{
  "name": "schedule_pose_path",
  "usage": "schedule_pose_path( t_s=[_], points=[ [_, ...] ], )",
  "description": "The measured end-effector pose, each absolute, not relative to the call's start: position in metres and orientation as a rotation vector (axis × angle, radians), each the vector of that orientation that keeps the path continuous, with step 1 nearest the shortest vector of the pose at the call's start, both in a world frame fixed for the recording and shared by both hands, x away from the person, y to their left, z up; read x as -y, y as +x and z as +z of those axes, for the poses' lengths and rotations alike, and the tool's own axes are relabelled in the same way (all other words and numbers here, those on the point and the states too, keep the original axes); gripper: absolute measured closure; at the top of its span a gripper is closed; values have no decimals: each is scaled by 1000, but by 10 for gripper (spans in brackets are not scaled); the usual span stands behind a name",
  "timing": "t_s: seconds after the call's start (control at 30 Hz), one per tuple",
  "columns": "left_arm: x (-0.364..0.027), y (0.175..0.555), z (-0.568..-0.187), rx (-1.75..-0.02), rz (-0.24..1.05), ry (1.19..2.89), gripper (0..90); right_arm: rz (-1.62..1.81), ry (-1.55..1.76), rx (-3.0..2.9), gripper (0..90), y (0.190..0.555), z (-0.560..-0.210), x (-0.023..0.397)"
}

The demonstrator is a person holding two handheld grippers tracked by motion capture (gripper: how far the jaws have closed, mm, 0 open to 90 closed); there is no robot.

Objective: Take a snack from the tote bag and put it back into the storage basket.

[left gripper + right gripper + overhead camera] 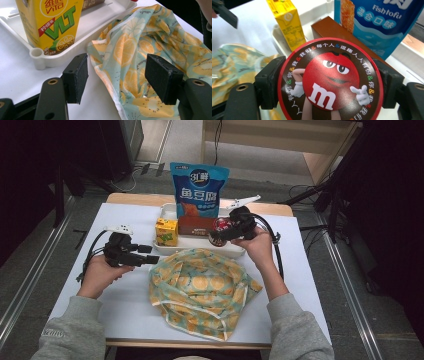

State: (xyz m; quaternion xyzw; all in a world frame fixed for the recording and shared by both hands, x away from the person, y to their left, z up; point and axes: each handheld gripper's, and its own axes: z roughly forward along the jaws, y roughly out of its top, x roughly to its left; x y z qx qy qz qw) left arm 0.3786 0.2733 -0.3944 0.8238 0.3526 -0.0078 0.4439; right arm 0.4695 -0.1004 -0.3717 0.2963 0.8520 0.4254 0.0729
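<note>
My right gripper [219, 233] [329, 82] is shut on a round red M&M's tin [223, 224] [330, 80], with one jaw on each side of the tin, over the right part of the white tray [235, 251]. A fabric bag [200, 290] [140, 42] printed with lemons and kiwis lies crumpled at the table's front centre. At the bag's left edge, my left gripper [149, 254] [116, 75] is open and low. The bag's hem sits between and just beyond its pads, touching neither.
On the tray stand a yellow VLT lemon tea carton [166, 231] [50, 22], a brown box [196, 226] [332, 27] and an upright blue fish tofu pouch [198, 189] [377, 22]. The white tabletop [125, 310] has free room at left and right of the bag.
</note>
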Motion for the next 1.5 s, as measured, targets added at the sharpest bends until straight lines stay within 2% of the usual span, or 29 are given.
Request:
schedule_pose_path(
  t_s=[0.6, 1.5],
  points=[
    [-272, 379, -396, -867, -26, 2053, 356, 1223, 960, -2549, 233, 486, -399, 98],
    [-271, 379, -396, -861, -30, 2056, 354, 1136, 1026, -2604, 233, 492, -430, 91]
  ],
)
